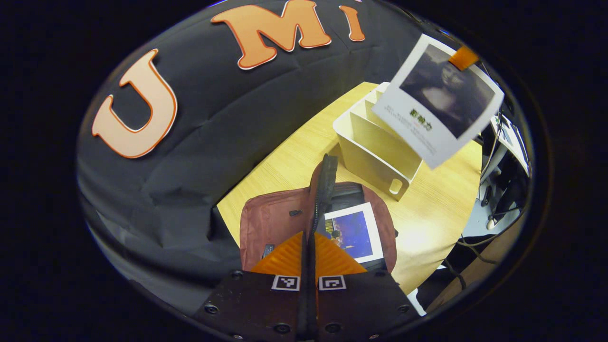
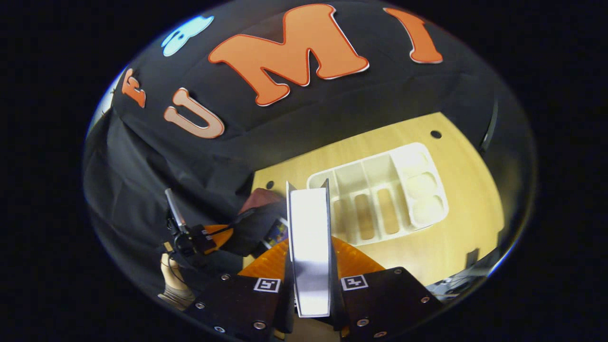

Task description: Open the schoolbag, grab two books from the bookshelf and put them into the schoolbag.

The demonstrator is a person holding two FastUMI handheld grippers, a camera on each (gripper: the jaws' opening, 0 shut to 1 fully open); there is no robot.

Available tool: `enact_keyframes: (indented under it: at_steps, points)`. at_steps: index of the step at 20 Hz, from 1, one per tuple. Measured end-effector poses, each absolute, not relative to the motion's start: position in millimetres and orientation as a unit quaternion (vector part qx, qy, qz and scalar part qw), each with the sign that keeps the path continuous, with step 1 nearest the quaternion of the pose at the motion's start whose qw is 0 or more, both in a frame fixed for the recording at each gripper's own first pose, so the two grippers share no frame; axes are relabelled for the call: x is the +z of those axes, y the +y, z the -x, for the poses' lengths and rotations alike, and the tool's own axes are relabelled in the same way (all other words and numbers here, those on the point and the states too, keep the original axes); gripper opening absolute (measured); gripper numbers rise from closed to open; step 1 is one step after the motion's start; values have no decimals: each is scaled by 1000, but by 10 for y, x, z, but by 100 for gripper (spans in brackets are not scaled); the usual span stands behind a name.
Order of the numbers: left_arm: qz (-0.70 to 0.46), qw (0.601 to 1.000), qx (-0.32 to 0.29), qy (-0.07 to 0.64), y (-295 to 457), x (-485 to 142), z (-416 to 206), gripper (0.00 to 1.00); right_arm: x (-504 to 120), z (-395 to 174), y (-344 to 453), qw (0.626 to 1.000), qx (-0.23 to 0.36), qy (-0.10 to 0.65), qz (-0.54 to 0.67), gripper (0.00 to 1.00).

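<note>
The reddish-brown schoolbag [image 1: 268, 223] lies open on the wooden table, and a book with a blue cover [image 1: 354, 232] rests inside it. My left gripper [image 1: 308, 237] is shut on the bag's dark zippered flap edge [image 1: 324, 185] and holds it upright. A second book [image 1: 439, 99], white with a dark portrait, hangs in the air above the white bookshelf [image 1: 375, 152]. In the right gripper view my right gripper [image 2: 309, 247] is shut on this book [image 2: 308, 223], seen edge-on. The bookshelf [image 2: 384, 190] beyond it has bare compartments. The left gripper [image 2: 209, 237] and the bag [image 2: 259, 199] sit lower left.
The wooden table [image 1: 437, 213] ends at the right, where cables and equipment [image 1: 498, 190] stand beyond its edge. A small hole [image 2: 435, 134] marks the tabletop behind the shelf. A hand [image 2: 171, 280] holds the left gripper. The black cloth wall closes off the back.
</note>
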State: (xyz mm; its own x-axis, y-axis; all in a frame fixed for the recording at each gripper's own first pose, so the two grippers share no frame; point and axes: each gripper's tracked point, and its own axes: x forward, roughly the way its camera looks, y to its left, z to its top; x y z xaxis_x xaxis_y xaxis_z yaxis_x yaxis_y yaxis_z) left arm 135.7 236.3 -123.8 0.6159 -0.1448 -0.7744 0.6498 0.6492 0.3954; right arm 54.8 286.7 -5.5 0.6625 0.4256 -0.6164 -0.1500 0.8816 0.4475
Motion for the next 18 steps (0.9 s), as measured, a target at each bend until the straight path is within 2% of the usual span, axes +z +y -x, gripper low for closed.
enact_keyframes:
  at_steps: [3,7,13,18]
  points:
    - [-343,828,-240,373,2330,-1237,-1327,1,-518,-484,3149,872,186,380,-244,31]
    - [-342,829,-240,373,2319,-1224,-1308,1,-1185,-619,3522,839,192,400,-316,31]
    - [-325,834,-234,379,2276,-1213,-1318,1,-1744,-1030,4223,815,188,396,-379,31]
    - [-321,835,-237,379,2233,-1190,-1274,1,-2025,-1280,4636,816,192,385,-387,31]
